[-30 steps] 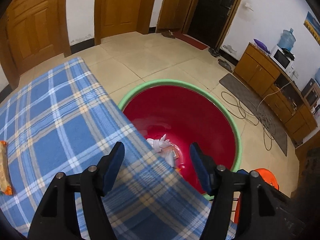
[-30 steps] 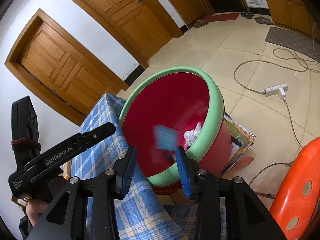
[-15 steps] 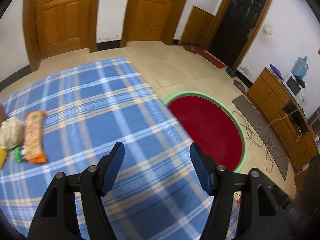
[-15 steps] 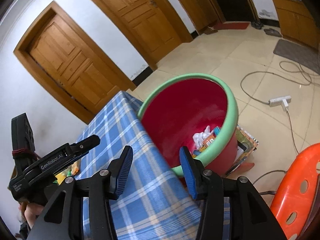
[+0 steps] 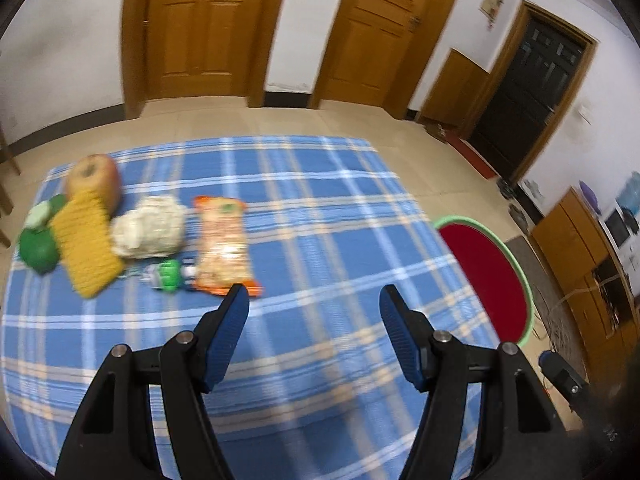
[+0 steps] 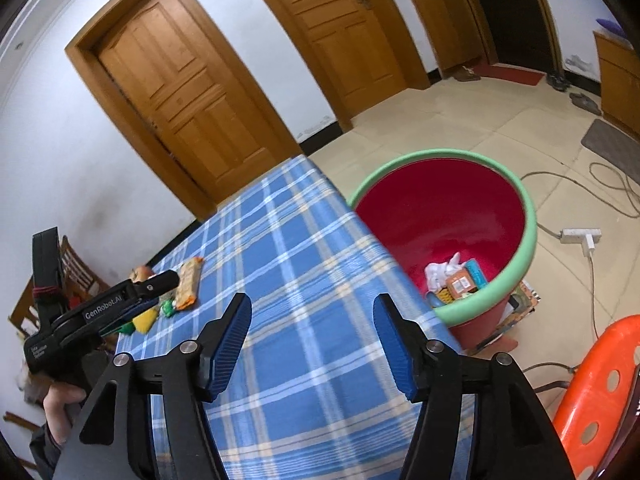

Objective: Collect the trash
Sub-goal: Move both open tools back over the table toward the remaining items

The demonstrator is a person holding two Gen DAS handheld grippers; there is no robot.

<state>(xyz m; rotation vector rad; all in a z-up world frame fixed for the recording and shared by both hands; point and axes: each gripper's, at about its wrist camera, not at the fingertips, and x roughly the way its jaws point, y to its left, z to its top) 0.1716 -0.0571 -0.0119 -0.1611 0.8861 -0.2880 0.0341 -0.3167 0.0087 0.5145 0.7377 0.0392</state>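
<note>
An orange snack wrapper lies on the blue plaid tablecloth, with a small crushed green-label bottle and a white crumpled wad to its left. My left gripper is open and empty, just right of the wrapper's near end. My right gripper is open and empty over the table's near side. The red tub with a green rim stands beside the table and holds trash. The tub shows too in the left wrist view.
A corn cob, an apple and green items lie at the table's left. An orange stool is at the near right. Cables and a power strip lie on the floor.
My left gripper has swung left from the tub over the table toward the wrapper. My right gripper dropped a blue item into the tub, opened wider and pulled back over the table.
</note>
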